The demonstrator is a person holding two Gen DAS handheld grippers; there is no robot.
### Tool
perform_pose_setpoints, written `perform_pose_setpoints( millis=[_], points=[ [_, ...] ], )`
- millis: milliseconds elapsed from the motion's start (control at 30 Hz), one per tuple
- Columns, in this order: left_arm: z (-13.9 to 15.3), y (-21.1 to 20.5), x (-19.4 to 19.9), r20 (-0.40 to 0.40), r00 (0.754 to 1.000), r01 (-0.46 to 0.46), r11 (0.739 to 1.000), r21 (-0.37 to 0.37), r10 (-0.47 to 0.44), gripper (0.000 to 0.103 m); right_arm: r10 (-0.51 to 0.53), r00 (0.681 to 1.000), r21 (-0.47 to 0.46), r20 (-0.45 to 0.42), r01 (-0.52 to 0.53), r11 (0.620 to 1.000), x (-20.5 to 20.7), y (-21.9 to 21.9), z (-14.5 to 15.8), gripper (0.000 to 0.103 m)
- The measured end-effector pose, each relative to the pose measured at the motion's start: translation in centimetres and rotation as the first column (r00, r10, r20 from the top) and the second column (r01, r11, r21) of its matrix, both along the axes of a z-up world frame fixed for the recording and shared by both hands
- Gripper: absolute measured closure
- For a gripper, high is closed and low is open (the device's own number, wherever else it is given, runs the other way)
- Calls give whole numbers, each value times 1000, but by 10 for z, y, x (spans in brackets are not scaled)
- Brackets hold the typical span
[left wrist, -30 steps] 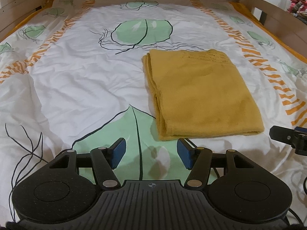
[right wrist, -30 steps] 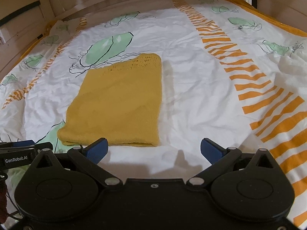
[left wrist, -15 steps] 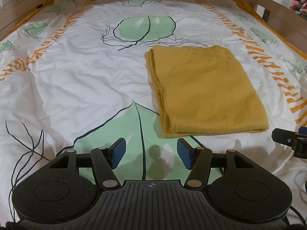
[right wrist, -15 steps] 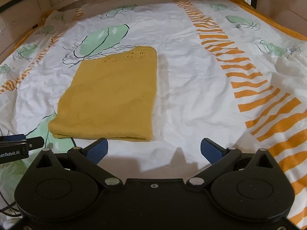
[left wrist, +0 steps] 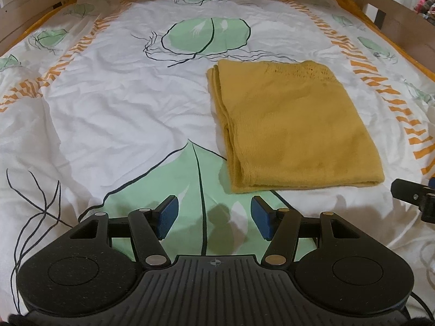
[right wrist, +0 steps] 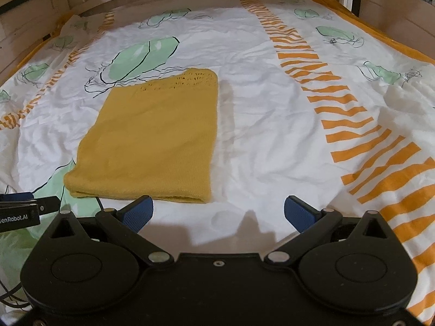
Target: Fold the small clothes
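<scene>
Item: yellow knit garment (left wrist: 293, 125), folded into a rectangle on the bedsheet (left wrist: 108, 103), unchanged a second on; left gripper (left wrist: 214, 218) and right gripper (right wrist: 218, 213) just near of it, jaws apart, empty — folding apparently finished.

Folded garment (left wrist: 293, 127): mustard knit cloth, matt, fine-ribbed, with an openwork lace band at the far edge. Bed sheet (left wrist: 122, 103): smooth printed cotton-like cloth, matt, creased. Bed frame (right wrist: 380, 2): pale wood, satin finish. Left gripper (left wrist: 214, 217): matt black speckled plastic, ribbed housing, shiny metal pivot pins, blue textured rubbery pads (left wrist: 168, 217). Right gripper (right wrist: 217, 214): the same make.
</scene>
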State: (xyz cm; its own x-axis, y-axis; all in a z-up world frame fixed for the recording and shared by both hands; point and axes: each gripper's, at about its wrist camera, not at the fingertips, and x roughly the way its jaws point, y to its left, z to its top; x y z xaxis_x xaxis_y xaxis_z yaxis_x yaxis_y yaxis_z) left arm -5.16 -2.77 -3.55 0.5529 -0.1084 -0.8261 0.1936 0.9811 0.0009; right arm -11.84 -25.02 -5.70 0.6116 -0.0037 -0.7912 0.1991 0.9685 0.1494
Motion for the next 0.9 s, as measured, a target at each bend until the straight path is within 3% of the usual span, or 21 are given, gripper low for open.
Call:
perform_pose_setpoints(
  millis=[900],
  points=[
    [-1,-1,2,-14,1000,8,1000,-2,-8,46,30,1000,9,-7,-30,1000,5,5,-1,1]
  ],
)
